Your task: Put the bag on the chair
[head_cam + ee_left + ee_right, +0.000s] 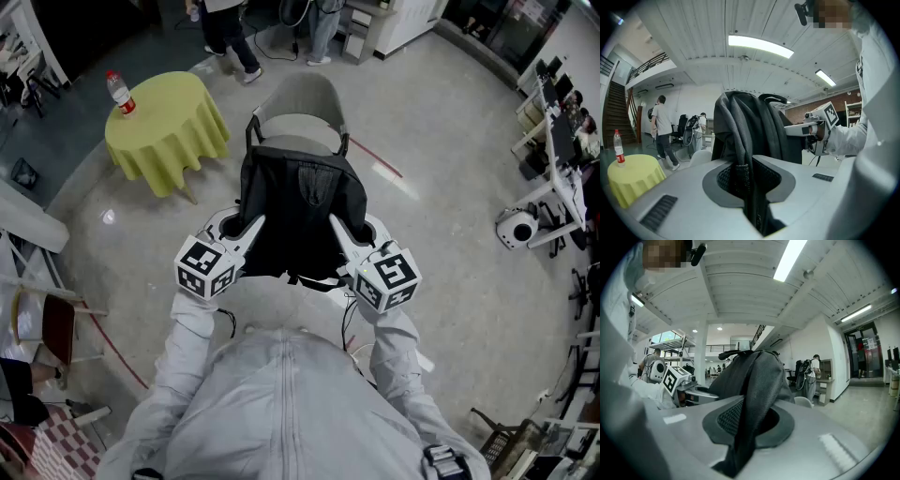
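- Bag (300, 211): black, soft fabric, slumped shape. Held up betw. both grippers, just in front of chair (302, 103).
- Left gripper (249, 228): fingers (684, 187) clamped on bag's dark woven strap (740, 145).
- Right gripper (336, 228): fingers clamped on a mesh-faced strap (757, 390).
- Chair: grey, curved shell back; seat mostly hidden behind bag in head view.
- Only gripper views show bag's top loop.
- Can't tell if bag's bottom touches seat.
- Round tabletop (169, 131) at left w/ yellow cloth; plastic bottle (120, 94) upright on it.
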Demonstrator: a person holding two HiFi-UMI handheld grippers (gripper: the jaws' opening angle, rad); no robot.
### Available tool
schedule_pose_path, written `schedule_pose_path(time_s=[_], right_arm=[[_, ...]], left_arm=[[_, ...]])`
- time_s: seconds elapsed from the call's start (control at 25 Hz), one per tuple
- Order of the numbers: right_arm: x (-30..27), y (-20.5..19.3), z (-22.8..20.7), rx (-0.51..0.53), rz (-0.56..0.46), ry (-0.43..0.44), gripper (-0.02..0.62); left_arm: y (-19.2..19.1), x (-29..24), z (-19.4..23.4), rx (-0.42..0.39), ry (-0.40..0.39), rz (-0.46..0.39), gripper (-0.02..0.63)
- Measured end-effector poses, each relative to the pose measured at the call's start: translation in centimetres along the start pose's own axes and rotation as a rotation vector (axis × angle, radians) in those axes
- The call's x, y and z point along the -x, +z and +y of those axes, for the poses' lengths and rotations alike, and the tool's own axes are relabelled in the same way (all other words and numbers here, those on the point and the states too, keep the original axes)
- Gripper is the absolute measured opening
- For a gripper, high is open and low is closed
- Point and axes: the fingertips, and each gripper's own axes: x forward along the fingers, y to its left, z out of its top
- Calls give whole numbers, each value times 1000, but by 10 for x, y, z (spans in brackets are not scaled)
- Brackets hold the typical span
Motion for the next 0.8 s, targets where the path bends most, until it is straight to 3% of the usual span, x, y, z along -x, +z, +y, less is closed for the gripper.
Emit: schedule_pose_path(time_s=[0.48, 0.8], right_arm=[[27, -5, -40, -8, 24, 40, 46], [22, -13, -62, -15, 36, 58, 45]], left_arm=[[2, -29, -40, 1, 64, 15, 55], [-2, -52, -38, 8, 70, 33, 57]])
